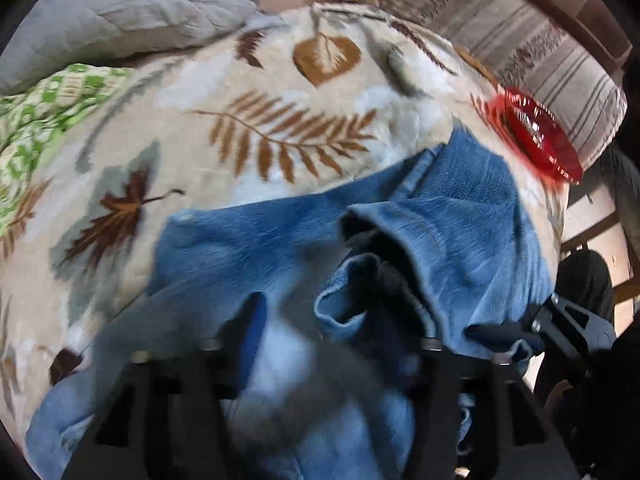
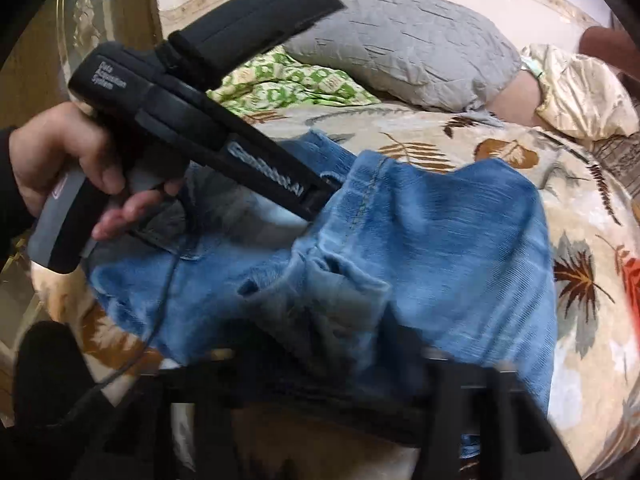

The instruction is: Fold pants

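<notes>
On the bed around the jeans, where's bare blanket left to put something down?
Open leaf-print blanket lies beyond the jeans, bordered by the grey pillow and green checked cloth. The edge by the red dish is tight. Near the left gripper and right gripper, denim fills everything.

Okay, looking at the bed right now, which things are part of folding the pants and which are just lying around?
Part of the job:
- jeans
- left tool
- right tool

Just lying about:
- leaf blanket under the jeans
- grey pillow
- green checked cloth
- red dish
- cream cushion
</notes>
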Motion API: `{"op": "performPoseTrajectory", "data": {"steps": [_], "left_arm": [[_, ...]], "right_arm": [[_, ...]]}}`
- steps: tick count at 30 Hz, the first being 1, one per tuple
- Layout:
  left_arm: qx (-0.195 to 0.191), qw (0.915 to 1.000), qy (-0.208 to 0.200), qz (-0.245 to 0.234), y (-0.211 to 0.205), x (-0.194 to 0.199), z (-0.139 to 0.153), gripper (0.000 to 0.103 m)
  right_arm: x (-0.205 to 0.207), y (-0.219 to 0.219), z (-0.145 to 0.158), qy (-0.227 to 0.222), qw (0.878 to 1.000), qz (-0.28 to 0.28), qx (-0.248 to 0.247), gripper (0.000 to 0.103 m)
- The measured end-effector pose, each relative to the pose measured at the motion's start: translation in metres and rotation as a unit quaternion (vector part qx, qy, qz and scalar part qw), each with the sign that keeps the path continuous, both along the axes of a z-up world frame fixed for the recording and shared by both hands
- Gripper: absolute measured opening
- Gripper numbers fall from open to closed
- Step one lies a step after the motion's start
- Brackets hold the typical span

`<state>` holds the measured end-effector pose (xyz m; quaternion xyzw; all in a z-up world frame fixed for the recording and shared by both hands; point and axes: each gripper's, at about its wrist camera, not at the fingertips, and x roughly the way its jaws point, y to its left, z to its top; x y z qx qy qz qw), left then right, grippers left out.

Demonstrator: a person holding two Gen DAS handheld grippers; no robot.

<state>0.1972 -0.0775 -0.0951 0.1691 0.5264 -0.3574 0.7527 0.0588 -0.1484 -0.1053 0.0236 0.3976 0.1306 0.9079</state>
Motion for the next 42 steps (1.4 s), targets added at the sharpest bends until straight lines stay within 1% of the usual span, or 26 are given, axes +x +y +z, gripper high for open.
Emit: {"op": "performPoseTrajectory", "data": {"steps": [1, 3, 5, 7, 11, 12, 14, 16, 19, 20, 22, 24, 26, 29, 30, 33, 34, 35, 37, 38, 39, 40, 41, 42], "left_arm": [[0.003, 0.9999, -0.012, 0.001, 0.005, -0.005, 0.009, 0.064], [0.023, 0.9987, -0.046, 0.007, 0.011, -0.016, 0.029, 0.073], [0.037, 0.9966, -0.073, 0.011, 0.02, -0.028, 0.052, 0.075], [0.051, 0.9946, -0.088, 0.018, 0.03, -0.038, 0.072, 0.075], [0.118, 0.9856, -0.115, 0.038, 0.058, -0.066, 0.124, 0.077], [0.135, 0.9828, -0.119, 0.044, 0.068, -0.076, 0.138, 0.085], [0.148, 0.9806, -0.116, 0.054, 0.085, -0.095, 0.157, 0.099], [0.148, 0.9799, -0.118, 0.062, 0.095, -0.11, 0.161, 0.099], [0.122, 0.983, -0.112, 0.079, 0.097, -0.118, 0.144, 0.099], [0.107, 0.9845, -0.108, 0.087, 0.094, -0.118, 0.131, 0.099], [0.087, 0.986, -0.104, 0.097, 0.084, -0.117, 0.112, 0.099], [0.053, 0.9883, -0.094, 0.108, 0.071, -0.115, 0.091, 0.099], [0.018, 0.9901, -0.075, 0.117, 0.058, -0.111, 0.075, 0.099], [-0.03, 0.9897, -0.034, 0.135, 0.035, -0.098, 0.053, 0.099], [-0.04, 0.9893, -0.022, 0.139, 0.03, -0.093, 0.048, 0.099], [-0.054, 0.9835, 0.016, 0.172, 0.015, -0.074, 0.03, 0.099], [-0.054, 0.9822, 0.03, 0.177, 0.011, -0.068, 0.023, 0.099], [-0.042, 0.9818, 0.04, 0.181, 0.006, -0.064, 0.015, 0.099], [-0.027, 0.9838, 0.048, 0.171, 0.0, -0.062, 0.003, 0.099], [-0.018, 0.9859, 0.048, 0.159, -0.003, -0.064, -0.005, 0.093], [-0.013, 0.987, 0.052, 0.151, -0.002, -0.067, -0.011, 0.068], [-0.01, 0.9876, 0.058, 0.145, -0.001, -0.069, -0.018, 0.059], [-0.003, 0.989, 0.044, 0.141, 0.003, -0.074, -0.021, 0.048], [-0.006, 0.9901, 0.036, 0.135, 0.005, -0.076, -0.02, 0.041]], "right_arm": [[-0.003, 0.0, 0.007, -0.004, 1.0, 0.0, 0.004, 0.076], [-0.011, -0.003, 0.019, -0.016, 1.0, 0.002, 0.004, 0.078], [-0.021, -0.008, 0.035, -0.035, 0.999, 0.001, 0.005, 0.08], [-0.028, -0.013, 0.05, -0.053, 0.999, 0.001, 0.011, 0.082], [-0.034, -0.021, 0.073, -0.081, 0.996, -0.003, 0.033, 0.09], [-0.039, -0.021, 0.078, -0.085, 0.996, -0.001, 0.036, 0.091], [-0.042, -0.022, 0.083, -0.092, 0.995, 0.0, 0.042, 0.092], [-0.047, -0.024, 0.085, -0.093, 0.995, 0.0, 0.044, 0.092], [-0.06, -0.036, 0.082, -0.088, 0.995, -0.01, 0.041, 0.092], [-0.062, -0.041, 0.08, -0.084, 0.996, -0.014, 0.039, 0.092], [-0.069, -0.056, 0.073, -0.074, 0.996, -0.025, 0.031, 0.092], [-0.074, -0.073, 0.067, -0.064, 0.997, -0.036, 0.028, 0.092], [-0.075, -0.091, 0.062, -0.053, 0.997, -0.051, 0.027, 0.092], [-0.069, -0.12, 0.052, -0.038, 0.995, -0.069, 0.054, 0.092], [-0.065, -0.128, 0.048, -0.031, 0.995, -0.072, 0.066, 0.092], [-0.044, -0.147, 0.029, 0.0, 0.991, -0.078, 0.106, 0.092], [-0.038, -0.149, 0.022, 0.008, 0.99, -0.08, 0.114, 0.091], [-0.031, -0.15, 0.017, 0.017, 0.989, -0.079, 0.125, 0.09], [-0.018, -0.148, 0.003, 0.041, 0.986, -0.065, 0.15, 0.081], [-0.014, -0.143, -0.001, 0.05, 0.986, -0.057, 0.149, 0.072], [-0.012, -0.137, -0.005, 0.054, 0.987, -0.045, 0.146, 0.059], [-0.01, -0.126, -0.007, 0.054, 0.988, -0.023, 0.141, 0.048], [-0.011, -0.118, -0.007, 0.048, 0.991, -0.019, 0.123, 0.04], [-0.012, -0.11, -0.006, 0.04, 0.994, -0.014, 0.105, 0.033]]}}
